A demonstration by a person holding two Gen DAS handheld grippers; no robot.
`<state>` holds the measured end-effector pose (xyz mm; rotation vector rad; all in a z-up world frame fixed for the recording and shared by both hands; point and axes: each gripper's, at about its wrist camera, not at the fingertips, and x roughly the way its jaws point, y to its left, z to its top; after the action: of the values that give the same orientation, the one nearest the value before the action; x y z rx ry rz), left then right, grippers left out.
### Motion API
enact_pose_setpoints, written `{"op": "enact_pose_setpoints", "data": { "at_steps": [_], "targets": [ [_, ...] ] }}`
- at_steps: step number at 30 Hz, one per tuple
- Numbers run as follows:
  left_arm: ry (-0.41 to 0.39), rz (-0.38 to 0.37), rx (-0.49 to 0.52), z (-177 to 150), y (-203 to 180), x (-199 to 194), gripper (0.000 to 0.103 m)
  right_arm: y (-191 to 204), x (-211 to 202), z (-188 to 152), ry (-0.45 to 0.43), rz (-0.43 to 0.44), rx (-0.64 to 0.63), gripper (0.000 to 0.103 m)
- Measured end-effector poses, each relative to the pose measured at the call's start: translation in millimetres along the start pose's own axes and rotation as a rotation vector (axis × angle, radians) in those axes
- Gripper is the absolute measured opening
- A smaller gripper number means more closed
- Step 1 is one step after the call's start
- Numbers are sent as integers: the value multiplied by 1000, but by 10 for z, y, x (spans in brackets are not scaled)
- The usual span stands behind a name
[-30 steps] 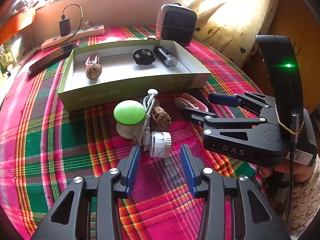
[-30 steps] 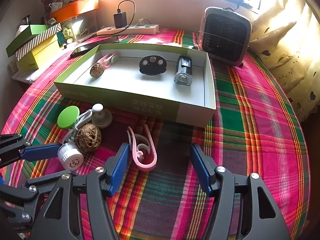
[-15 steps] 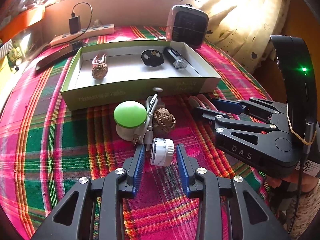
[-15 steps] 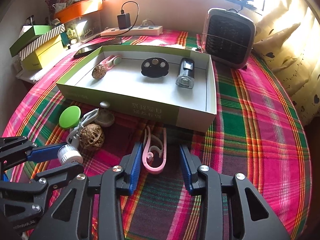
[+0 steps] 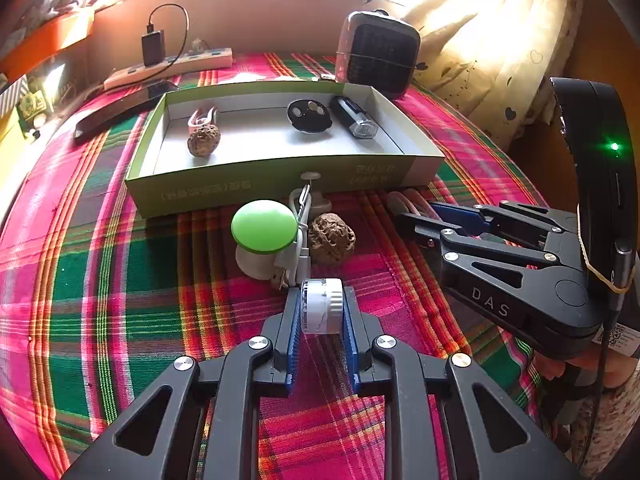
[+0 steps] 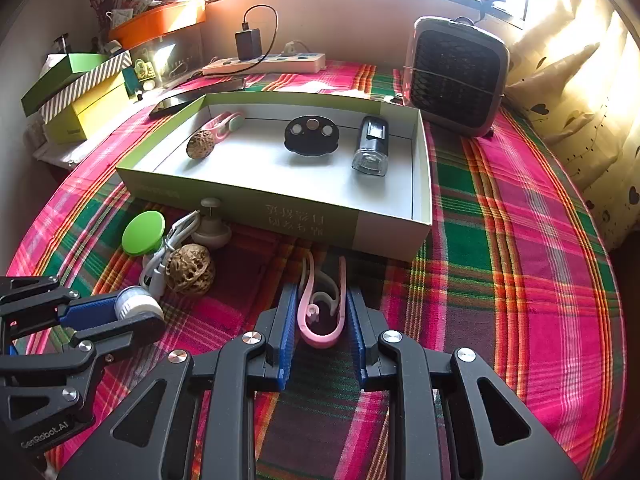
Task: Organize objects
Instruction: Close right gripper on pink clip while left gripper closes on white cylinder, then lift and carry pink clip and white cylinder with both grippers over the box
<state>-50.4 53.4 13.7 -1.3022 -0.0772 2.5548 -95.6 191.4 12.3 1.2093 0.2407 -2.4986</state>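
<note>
My left gripper [image 5: 321, 312] is shut on a small white round cap-like piece [image 5: 322, 306], its blue pads pressed on both sides; the same gripper [image 6: 120, 312] shows at the left of the right wrist view. My right gripper [image 6: 322, 312] is shut on a pink clip [image 6: 324, 304] that lies on the plaid cloth before the green box [image 6: 240, 208]. Inside the box [image 5: 272, 172] lie a walnut [image 5: 204, 141], a pink clip [image 5: 199, 118], a black disc [image 5: 309, 115] and a small black light [image 5: 356, 120]. A green-capped piece [image 5: 264, 226], a grey cable [image 5: 300, 240] and a second walnut [image 5: 332, 238] sit beside the left gripper.
A small fan heater [image 6: 456, 76] stands behind the box at the right. A power strip [image 6: 264, 64] with a charger lies along the back wall, a dark phone [image 6: 192, 96] beside it. Stacked boxes [image 6: 80, 92] stand far left. A curtain [image 6: 580, 80] hangs right.
Both grippers closed from wide open: the left onto the white round piece, the right onto the pink clip. Neither hand shifted place noticeably.
</note>
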Motion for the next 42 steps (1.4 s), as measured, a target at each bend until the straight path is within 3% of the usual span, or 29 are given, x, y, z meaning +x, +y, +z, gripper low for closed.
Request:
{"op": "enact_pose_setpoints", "data": {
  "at_steps": [42],
  "targets": [
    [-56, -6, 20, -2, -27, -190, 17, 9, -200, -61, -30, 12, 20, 25]
  ]
}}
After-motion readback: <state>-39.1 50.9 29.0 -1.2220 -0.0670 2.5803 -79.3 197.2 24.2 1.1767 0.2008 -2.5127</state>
